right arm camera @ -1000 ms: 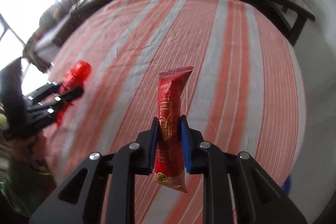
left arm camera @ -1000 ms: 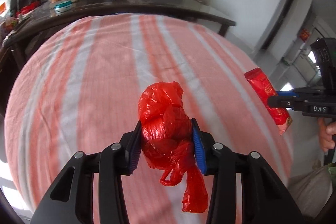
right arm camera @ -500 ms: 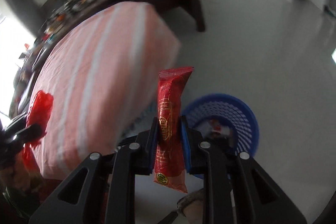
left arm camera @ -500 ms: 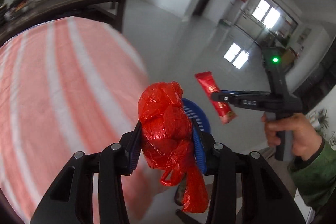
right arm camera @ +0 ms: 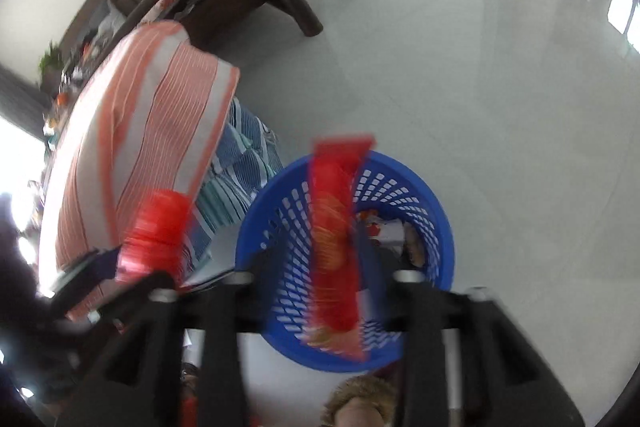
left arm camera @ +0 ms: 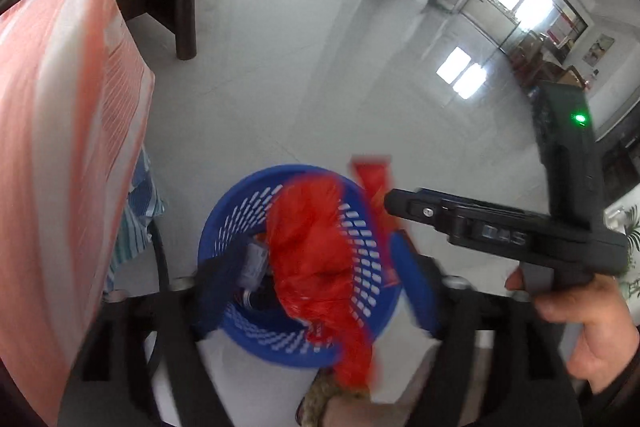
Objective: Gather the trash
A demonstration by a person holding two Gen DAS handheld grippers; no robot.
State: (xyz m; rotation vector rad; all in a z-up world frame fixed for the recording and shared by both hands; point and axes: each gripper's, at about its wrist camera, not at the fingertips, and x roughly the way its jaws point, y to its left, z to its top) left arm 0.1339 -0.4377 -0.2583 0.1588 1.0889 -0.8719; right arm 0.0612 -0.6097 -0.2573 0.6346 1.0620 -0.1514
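Both grippers hang over the blue plastic waste basket [left arm camera: 256,331] on the pale tiled floor [left arm camera: 320,67], beside the table in its orange-and-white striped cloth [left arm camera: 52,155]. Left gripper [left arm camera: 320,279]: its jaws are opening, spread wide, and the crumpled red plastic bag [left arm camera: 316,259] sits between them, blurred, above the basket's mouth and clear of the pads as far as the blur lets me see. Right gripper [right arm camera: 320,275]: jaws opening too, with the long red snack wrapper [right arm camera: 336,239] upright between them, loose, over the basket's near rim. From the left camera, a hand [left arm camera: 580,331] grasps the right tool's handle, a green light glowing on it. Some scraps already lie in the basket's bottom [right arm camera: 396,231].
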